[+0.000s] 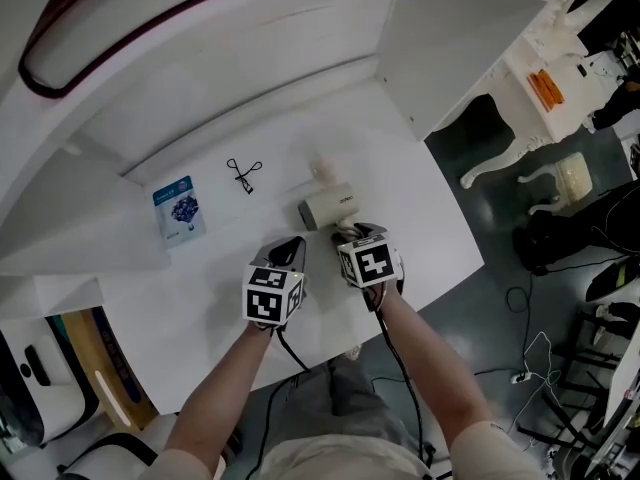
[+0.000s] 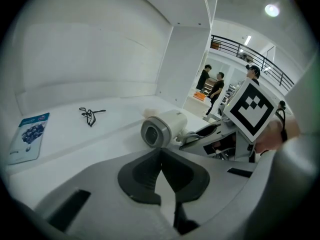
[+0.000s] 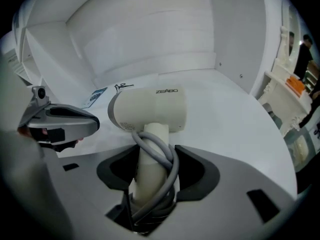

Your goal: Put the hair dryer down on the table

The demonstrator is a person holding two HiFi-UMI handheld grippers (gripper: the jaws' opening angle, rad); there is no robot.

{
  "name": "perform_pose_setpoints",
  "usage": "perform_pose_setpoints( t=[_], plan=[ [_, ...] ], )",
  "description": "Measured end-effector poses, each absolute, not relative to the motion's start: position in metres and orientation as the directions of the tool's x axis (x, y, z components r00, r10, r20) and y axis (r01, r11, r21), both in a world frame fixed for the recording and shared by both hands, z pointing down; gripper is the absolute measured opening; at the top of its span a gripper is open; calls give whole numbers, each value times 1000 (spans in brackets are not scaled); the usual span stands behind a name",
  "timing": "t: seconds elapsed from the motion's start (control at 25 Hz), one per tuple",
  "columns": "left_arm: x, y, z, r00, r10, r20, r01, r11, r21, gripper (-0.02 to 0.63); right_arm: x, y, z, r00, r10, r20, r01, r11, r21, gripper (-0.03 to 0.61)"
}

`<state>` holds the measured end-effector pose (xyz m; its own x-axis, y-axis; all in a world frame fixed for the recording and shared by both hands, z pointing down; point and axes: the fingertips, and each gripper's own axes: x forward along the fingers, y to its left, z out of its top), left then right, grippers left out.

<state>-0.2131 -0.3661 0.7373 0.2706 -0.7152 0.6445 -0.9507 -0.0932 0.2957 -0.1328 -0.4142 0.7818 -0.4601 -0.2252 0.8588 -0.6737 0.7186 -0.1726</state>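
Hair dryer (image 1: 328, 208), white, barrel sideways, low over the middle of the desk (image 1: 425, 218) near its front edge; contact with the top cannot be told. Right gripper (image 3: 151, 166) is clenched on its handle (image 3: 156, 129), grey cord (image 3: 172, 169) looped round; left gripper (image 2: 161, 156) sits just beside it, jaws closed together on nothing. Blue packet (image 1: 179, 210) and small black wire item (image 1: 243, 175) lie toward the desk's left edge.

I can make out one brand only: "ZEABO", in grey letters along the barrel of the hair dryer (image 3: 150, 109) (clearest in the right gripper view). The blue packet (image 1: 179, 210) at nine o'clock from it carries print too small for me to read.
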Motion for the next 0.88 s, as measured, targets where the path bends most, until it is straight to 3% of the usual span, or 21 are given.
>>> perform_pose_setpoints(
  t=[0.88],
  plan=[
    [-196, -372, 683, 277, -739, 614, -950, -116, 289, 14, -123, -417, 741, -554, -234, 799, -670, 695, -261, 239]
  ],
)
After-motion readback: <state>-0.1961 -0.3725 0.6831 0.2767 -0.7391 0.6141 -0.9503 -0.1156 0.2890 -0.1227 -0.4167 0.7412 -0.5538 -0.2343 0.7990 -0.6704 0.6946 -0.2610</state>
